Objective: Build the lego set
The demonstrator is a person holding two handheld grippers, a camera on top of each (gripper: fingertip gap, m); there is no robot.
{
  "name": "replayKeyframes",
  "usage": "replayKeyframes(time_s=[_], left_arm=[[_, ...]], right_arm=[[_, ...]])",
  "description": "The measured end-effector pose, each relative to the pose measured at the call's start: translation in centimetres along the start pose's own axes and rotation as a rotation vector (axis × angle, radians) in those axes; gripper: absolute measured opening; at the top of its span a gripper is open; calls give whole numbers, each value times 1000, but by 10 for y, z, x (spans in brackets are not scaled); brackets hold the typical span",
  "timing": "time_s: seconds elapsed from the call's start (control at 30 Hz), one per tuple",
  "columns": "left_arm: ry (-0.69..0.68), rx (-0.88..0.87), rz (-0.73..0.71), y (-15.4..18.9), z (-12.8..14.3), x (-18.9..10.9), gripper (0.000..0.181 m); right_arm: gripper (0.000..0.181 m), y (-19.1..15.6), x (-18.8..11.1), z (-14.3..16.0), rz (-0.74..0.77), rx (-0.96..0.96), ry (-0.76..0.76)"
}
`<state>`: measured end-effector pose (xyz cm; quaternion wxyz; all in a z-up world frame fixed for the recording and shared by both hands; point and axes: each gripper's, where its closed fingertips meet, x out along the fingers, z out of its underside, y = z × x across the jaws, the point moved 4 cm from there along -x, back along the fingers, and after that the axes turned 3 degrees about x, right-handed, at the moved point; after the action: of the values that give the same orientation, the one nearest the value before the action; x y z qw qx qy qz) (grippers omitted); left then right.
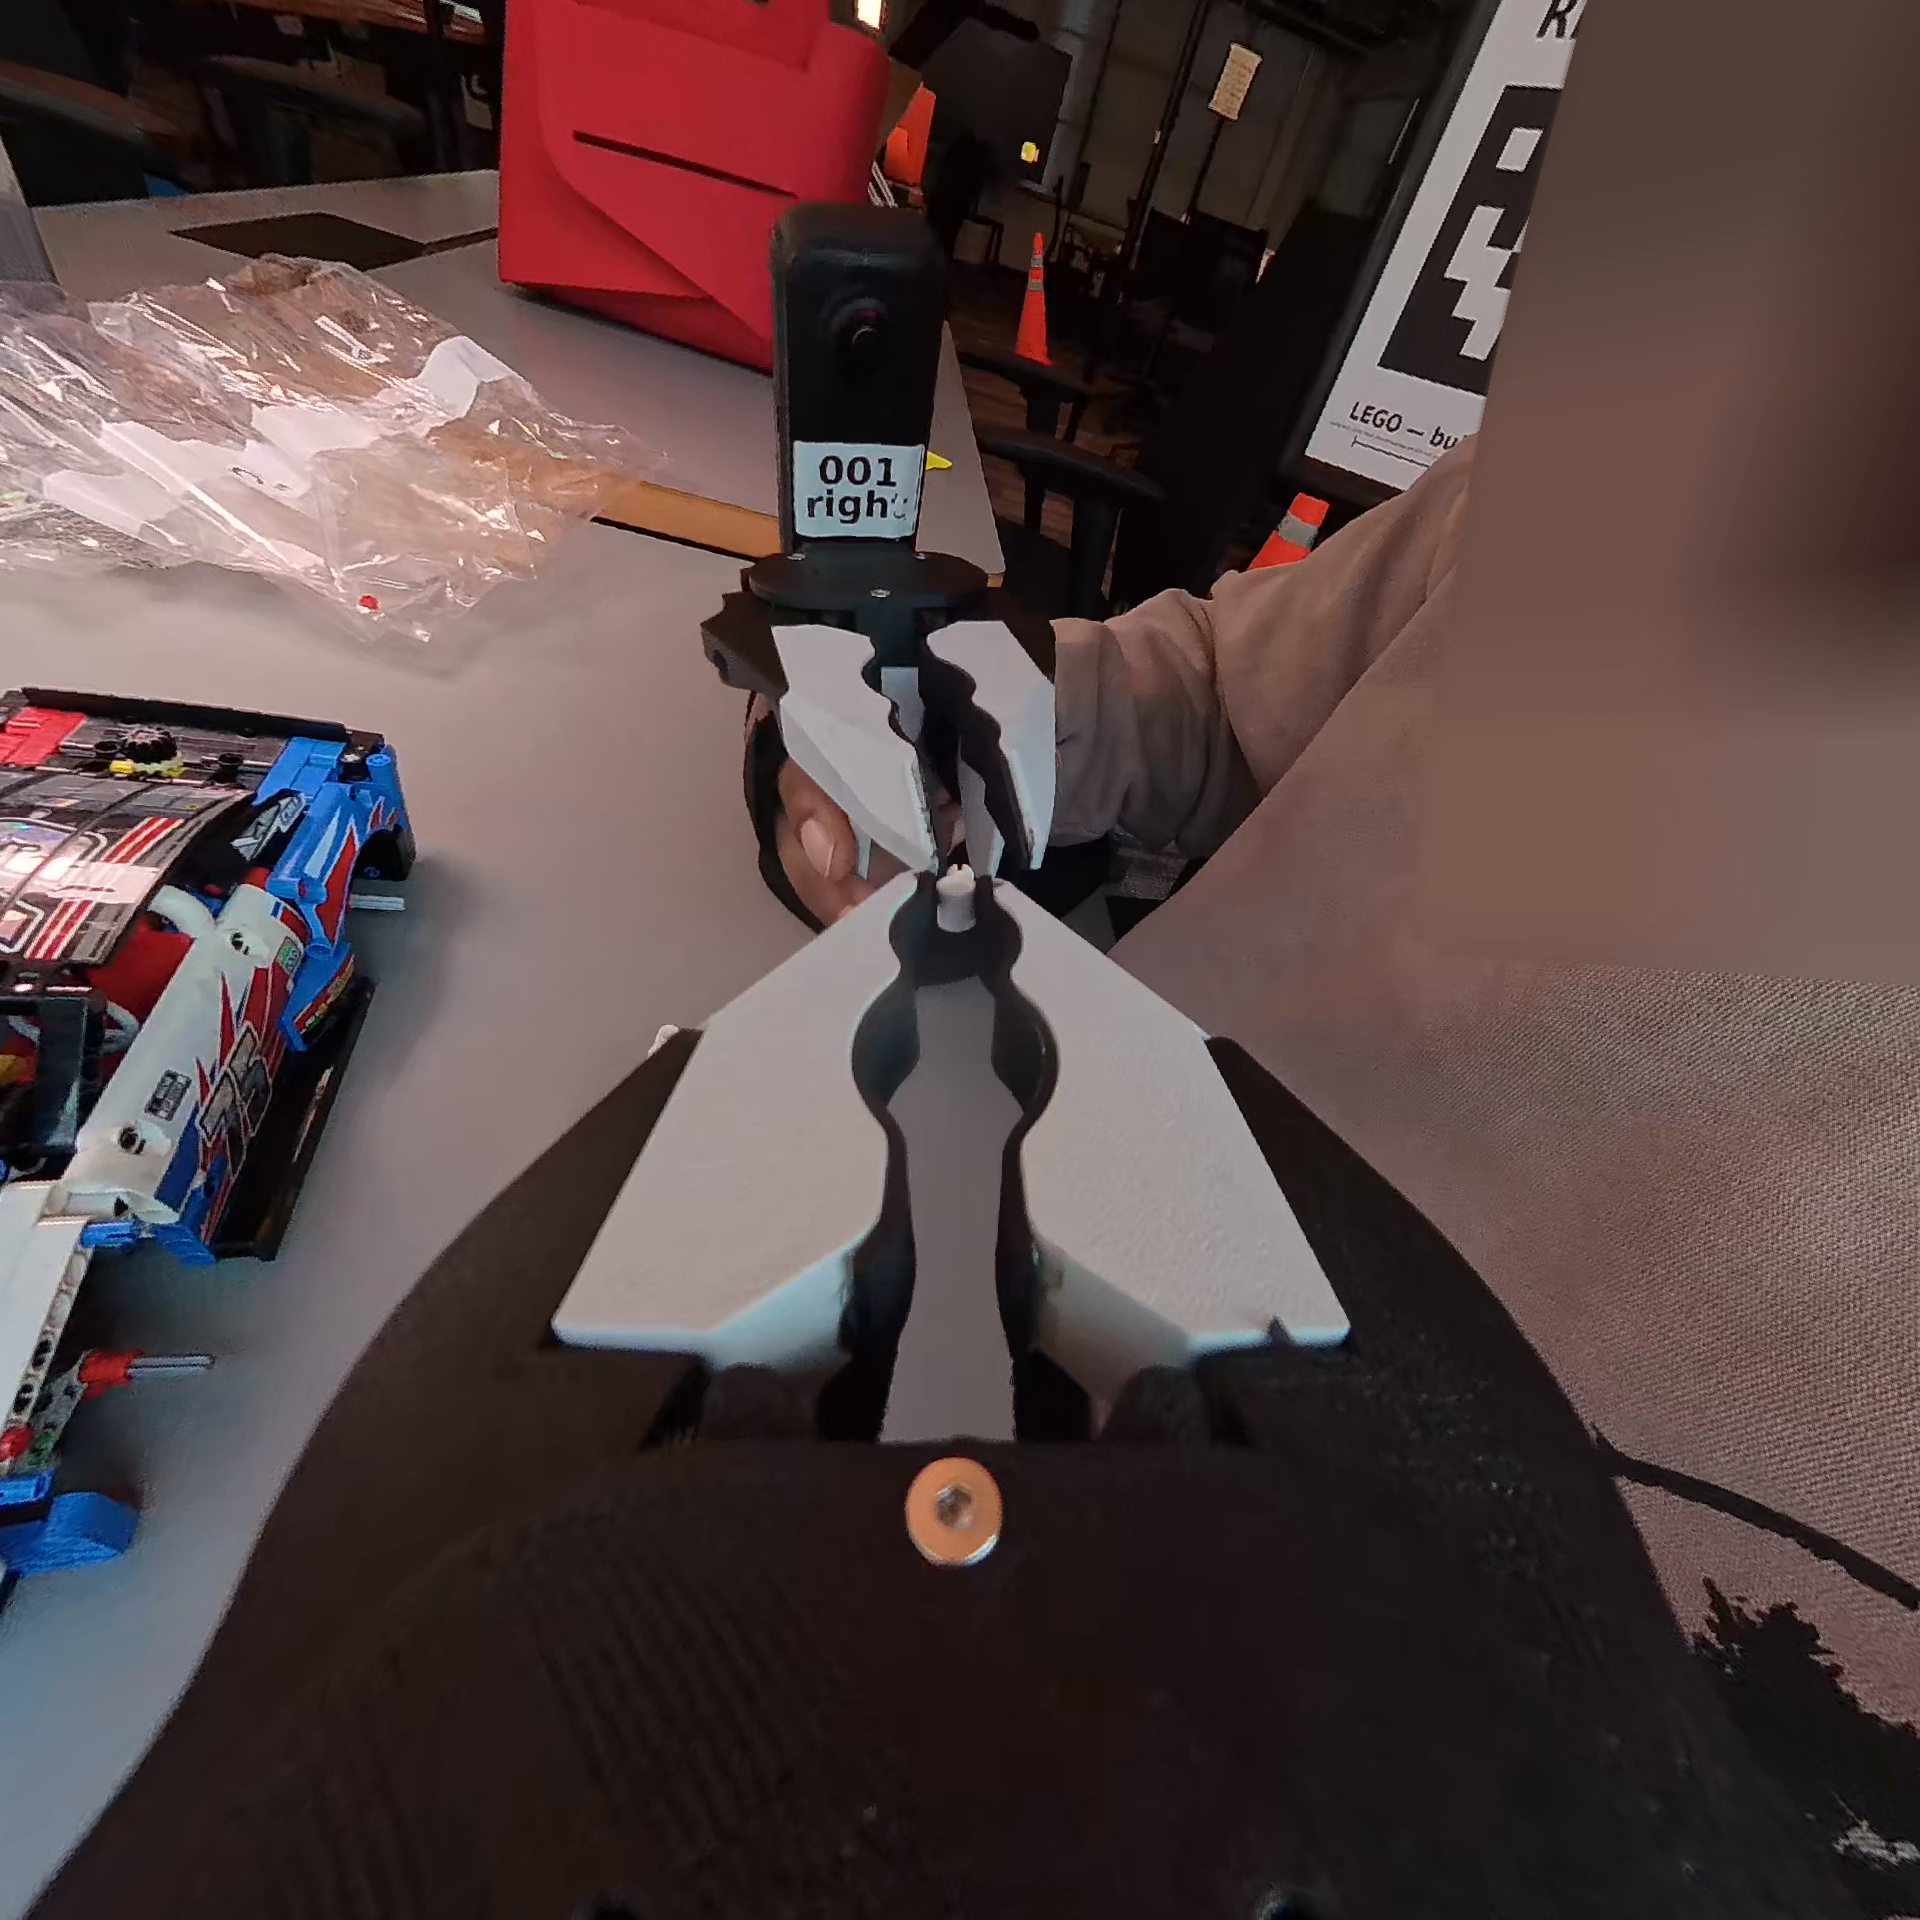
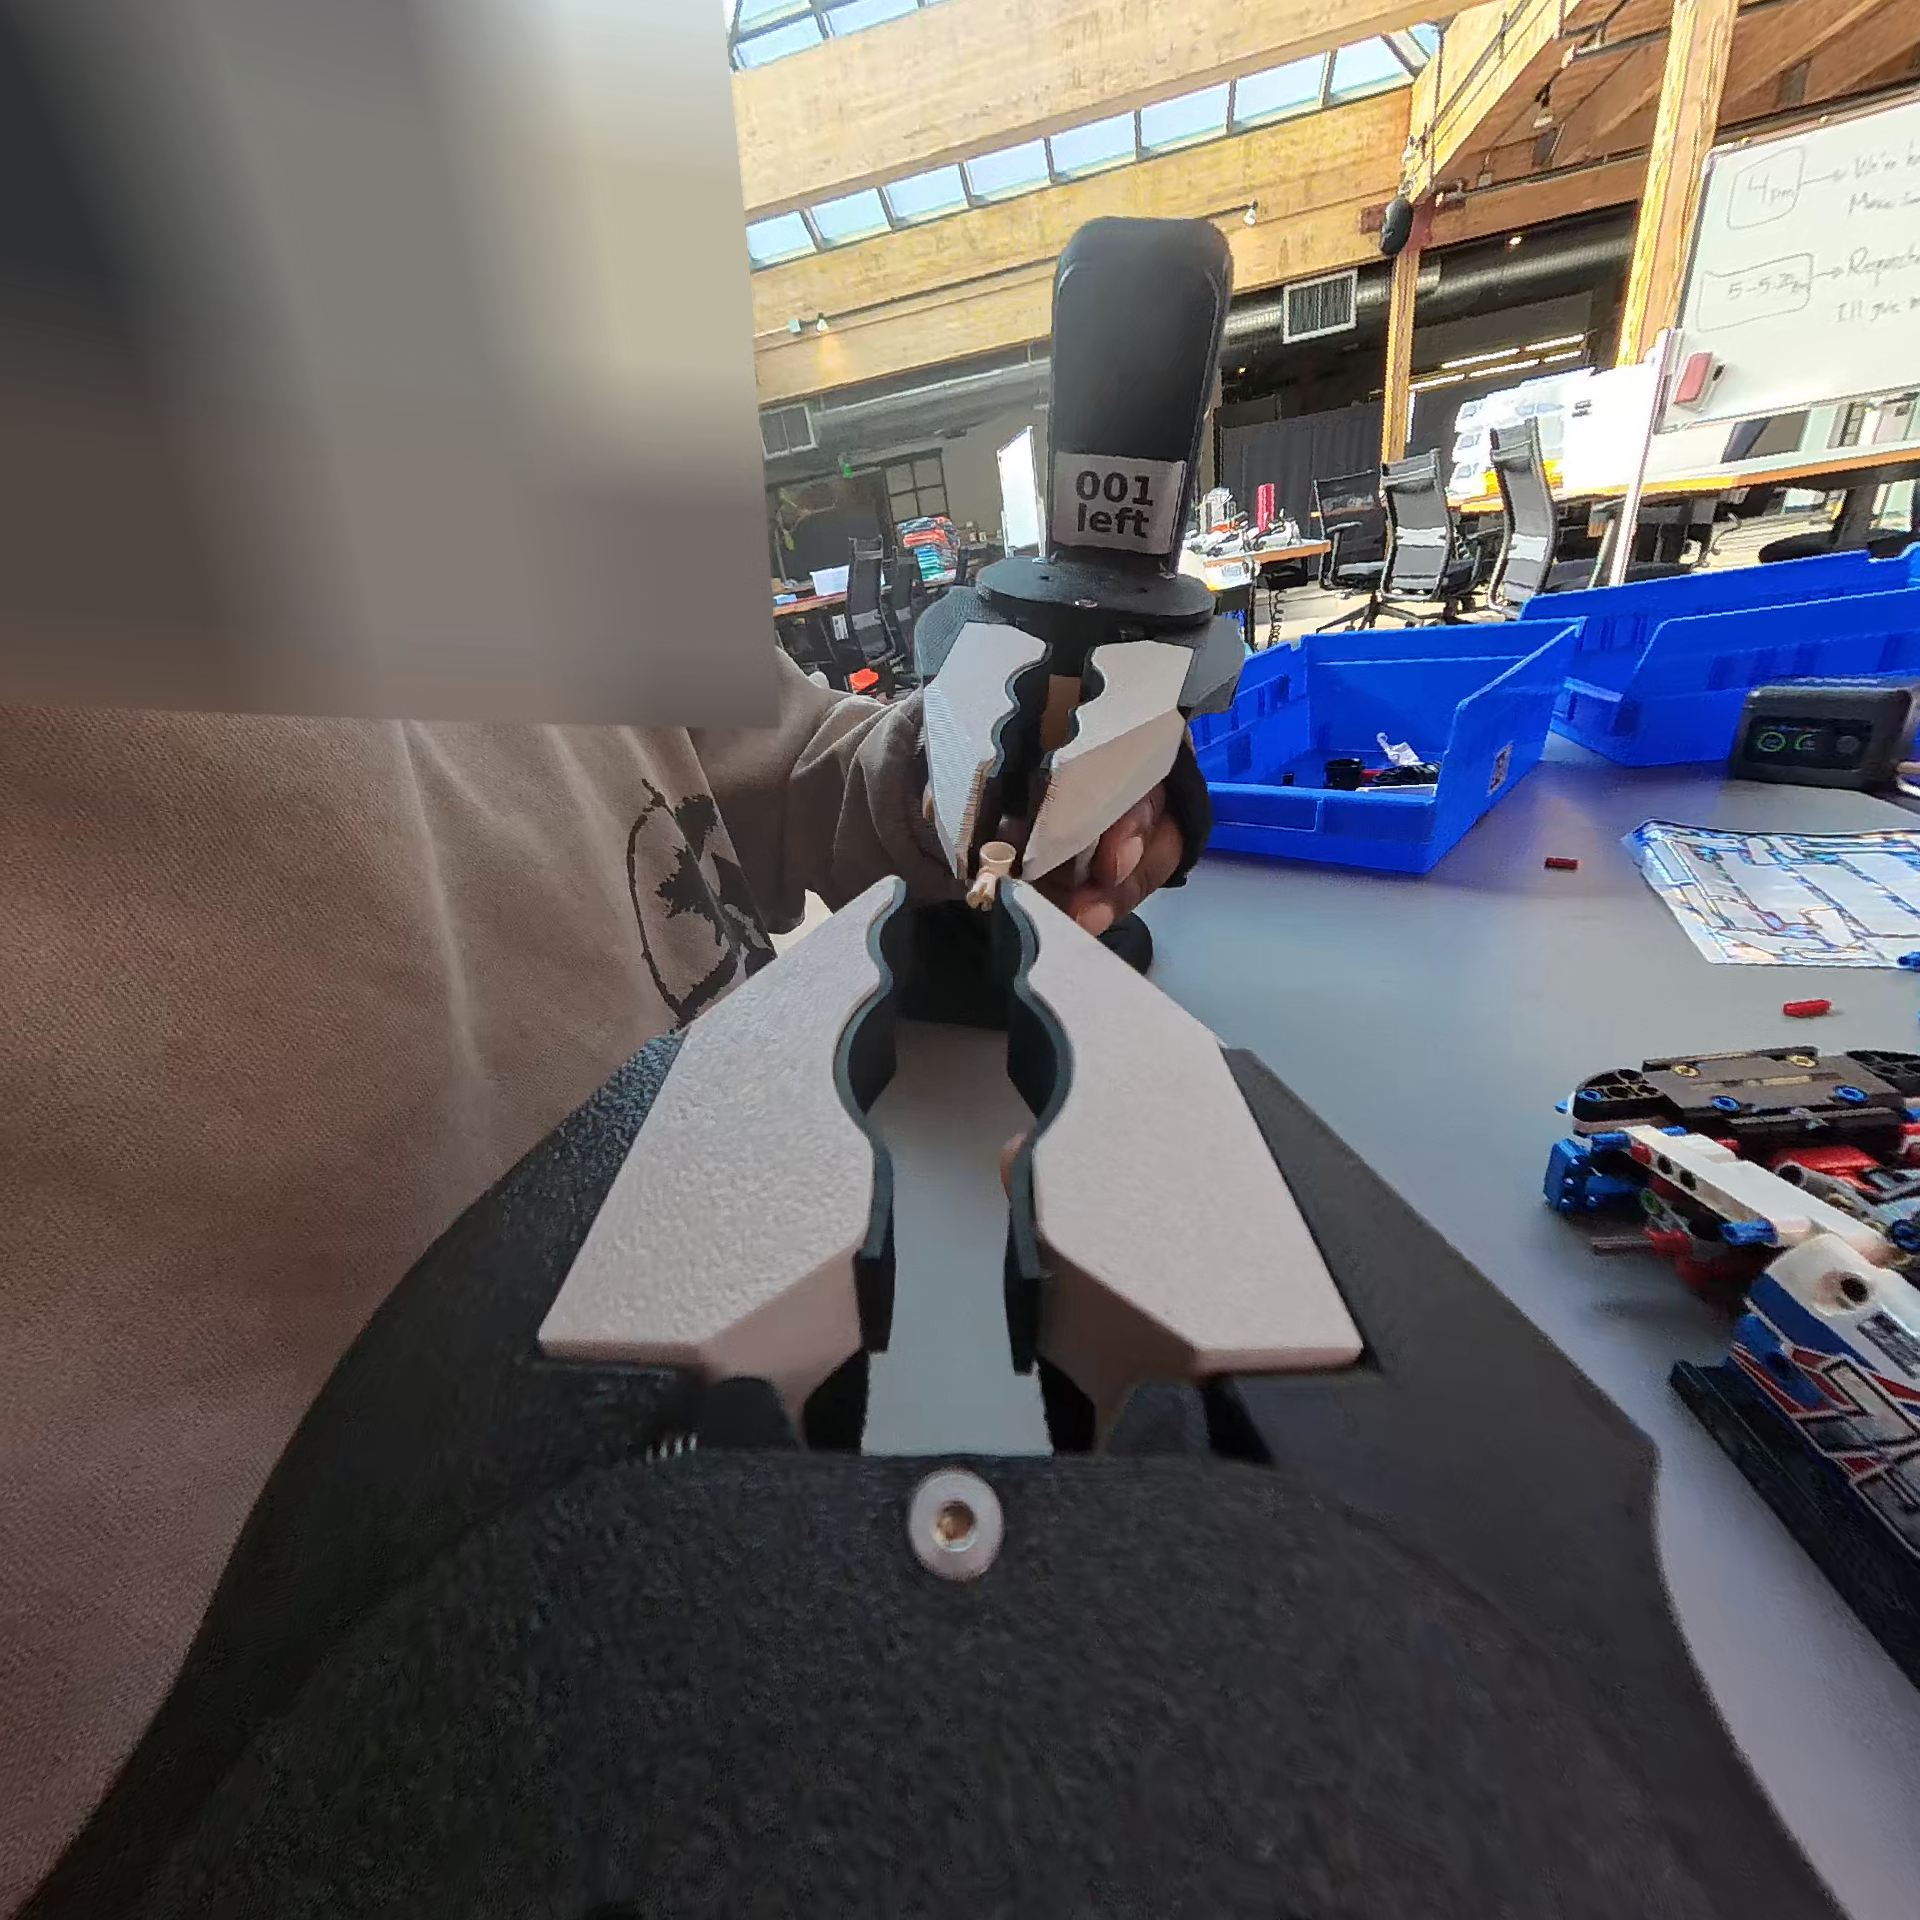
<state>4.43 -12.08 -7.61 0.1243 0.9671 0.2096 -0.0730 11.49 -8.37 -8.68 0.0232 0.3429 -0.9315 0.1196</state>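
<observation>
Above the worktop (image 1: 582, 790), close to the person's chest, the two grippers meet tip to tip. Left gripper (image 1: 954, 894) has its fingers nearly together at the tips, clamped on a small pale peg (image 1: 954, 902); in the right wrist view the same peg (image 2: 989, 871) sticks out from the left gripper (image 2: 992, 844). Right gripper (image 2: 948, 896) points at it, tips close; from the left wrist view its fingers (image 1: 940, 821) look drawn in and touching or nearly touching the peg's end. Cannot tell whether the right one grips the peg or only steadies it.

Judgement: held in mid-air for a handover or re-grip, so the peg can be turned to the right attitude before fitting.

Car (image 1: 177, 935) lies on the worktop well apart, to the left; seen also at the right edge (image 2: 1766, 1205), cut off in both views. Blue bin (image 2: 1382, 727) behind, contents too small to name. Clear bags (image 1: 270, 426) beyond the car. Peg's exact type is unclear.
</observation>
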Motion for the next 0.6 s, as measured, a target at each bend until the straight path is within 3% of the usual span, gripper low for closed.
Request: replayKeyframes(time_s=[0.6], left_arm=[[7,-6,-11,-1,2,2,5]], right_arm=[[1,6,4,6,72,-51,-56]])
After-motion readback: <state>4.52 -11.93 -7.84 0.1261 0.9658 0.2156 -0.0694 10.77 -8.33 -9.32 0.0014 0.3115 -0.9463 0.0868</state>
